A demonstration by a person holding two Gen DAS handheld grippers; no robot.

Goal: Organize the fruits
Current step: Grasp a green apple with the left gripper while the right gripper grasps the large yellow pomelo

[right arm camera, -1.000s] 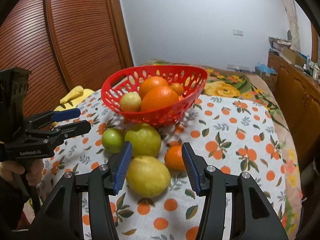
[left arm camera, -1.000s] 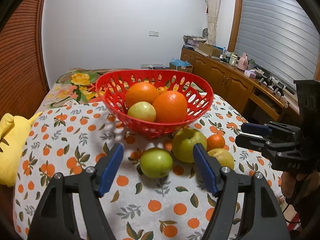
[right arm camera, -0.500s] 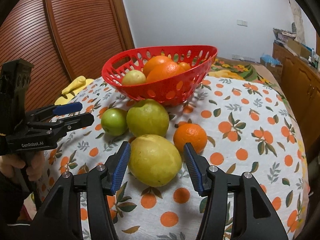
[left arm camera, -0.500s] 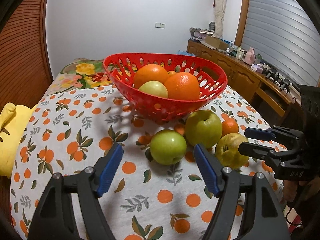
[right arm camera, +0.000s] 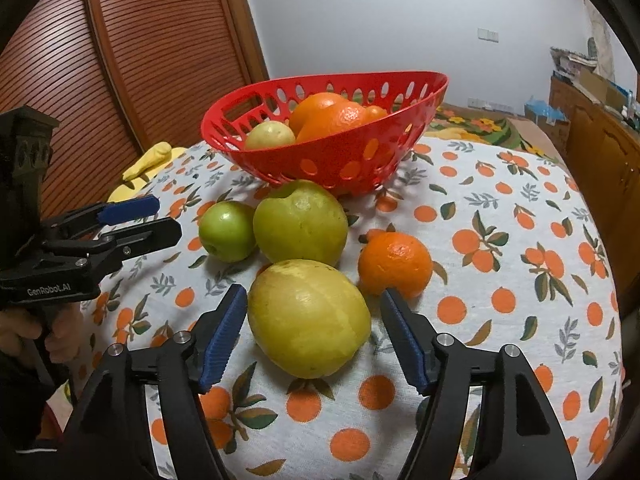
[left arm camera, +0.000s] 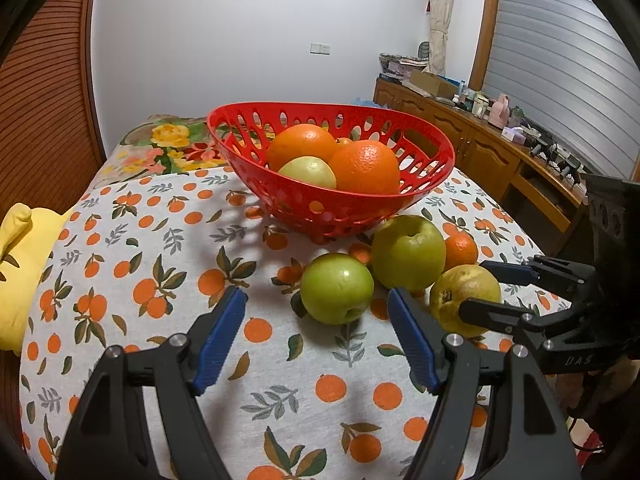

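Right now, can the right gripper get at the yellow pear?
Probably yes. The right gripper, its jaws just opened wider, already straddles the yellow pear with gaps at both pads. The orange sits close to one finger but not between the jaws.

Left gripper open above the surface. Green apple just beyond, at 1 o'clock. Basket at 12, holding oranges.

Glossy red plastic is seen on the perforated basket, matt printed cloth on the table. Oranges look pebbly, the green apple smooth, the upper-left door ribbed wood.
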